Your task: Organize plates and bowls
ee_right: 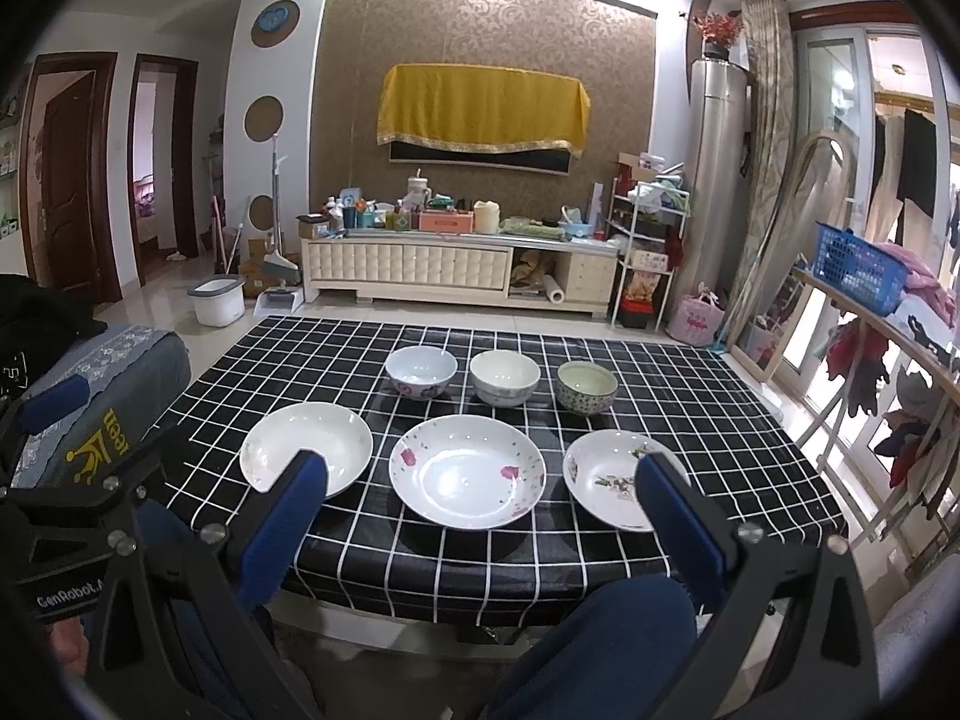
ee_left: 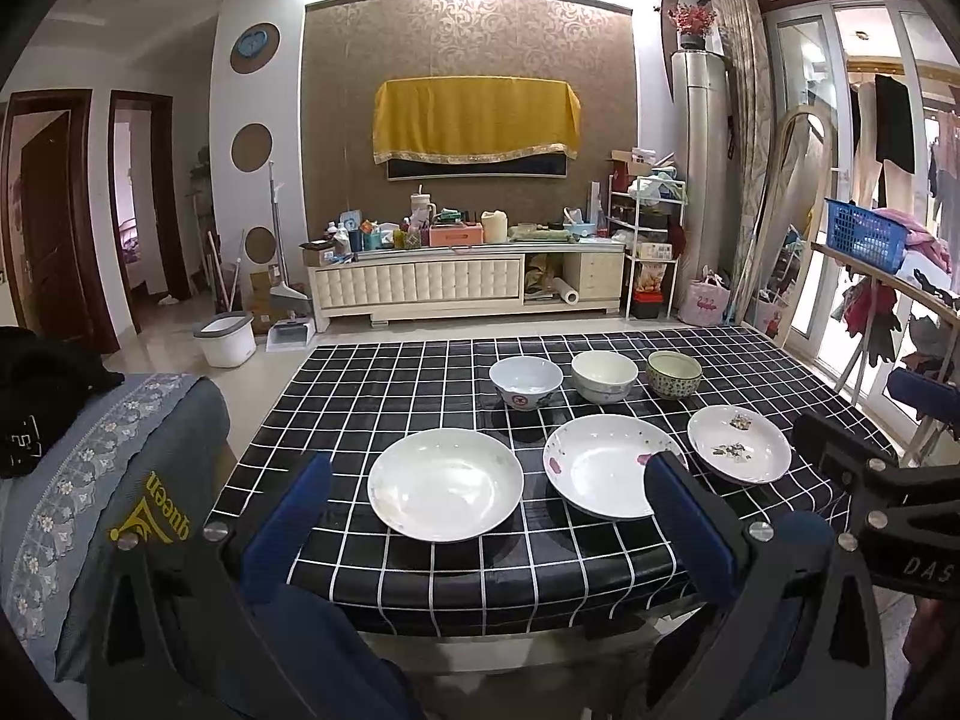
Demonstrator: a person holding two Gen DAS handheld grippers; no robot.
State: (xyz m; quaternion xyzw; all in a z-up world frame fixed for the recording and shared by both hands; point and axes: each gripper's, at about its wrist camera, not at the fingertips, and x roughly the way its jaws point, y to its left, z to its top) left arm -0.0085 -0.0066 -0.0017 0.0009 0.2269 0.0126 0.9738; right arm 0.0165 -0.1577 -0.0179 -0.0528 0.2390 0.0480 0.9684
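Three plates lie in a front row on the black checked tablecloth point(ee_left: 420, 576): a plain white plate point(ee_left: 444, 484) point(ee_right: 306, 450) at left, a pink-flowered plate point(ee_left: 606, 465) point(ee_right: 467, 471) in the middle, a smaller leaf-patterned plate point(ee_left: 739, 443) point(ee_right: 618, 479) at right. Behind stand three bowls: a white bowl with red marks point(ee_left: 525, 382) point(ee_right: 420, 372), a cream bowl point(ee_left: 603, 376) point(ee_right: 504, 377), a green patterned bowl point(ee_left: 674, 374) point(ee_right: 587, 387). My left gripper point(ee_left: 489, 474) is open and empty, held above the near table edge. My right gripper point(ee_right: 480, 474) is open and empty beside it.
A grey-covered sofa arm point(ee_left: 108, 468) stands left of the table. A wooden rail with a blue basket point(ee_left: 864, 237) and hung clothes runs along the right. A white bucket point(ee_left: 226, 338) and a TV cabinet point(ee_left: 468, 282) lie beyond the table.
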